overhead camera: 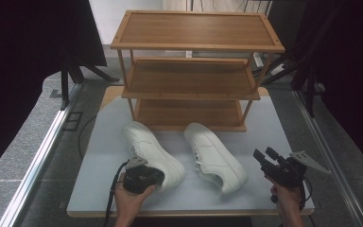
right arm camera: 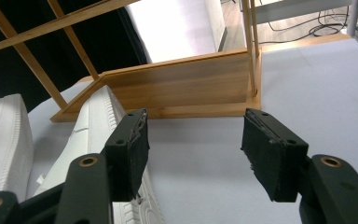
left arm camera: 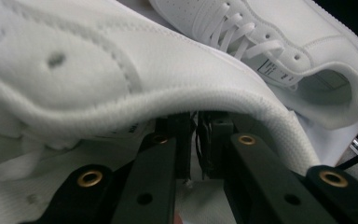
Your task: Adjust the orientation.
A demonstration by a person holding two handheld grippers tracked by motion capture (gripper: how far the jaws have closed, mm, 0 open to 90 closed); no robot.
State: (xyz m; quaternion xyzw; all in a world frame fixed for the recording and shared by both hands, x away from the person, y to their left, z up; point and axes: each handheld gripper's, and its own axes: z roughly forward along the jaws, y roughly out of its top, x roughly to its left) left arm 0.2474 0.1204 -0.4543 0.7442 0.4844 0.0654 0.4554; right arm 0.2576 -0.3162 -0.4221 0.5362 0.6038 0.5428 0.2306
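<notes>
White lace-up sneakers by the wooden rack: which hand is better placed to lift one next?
Left, probably. The left gripper is shut on the collar of the left white lace-up sneaker; the right gripper hangs open, apart from both.

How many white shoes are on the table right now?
2. The left shoe lies in front of the wooden rack, its heel collar gripped by the left gripper; the right shoe lies free beside it.
</notes>
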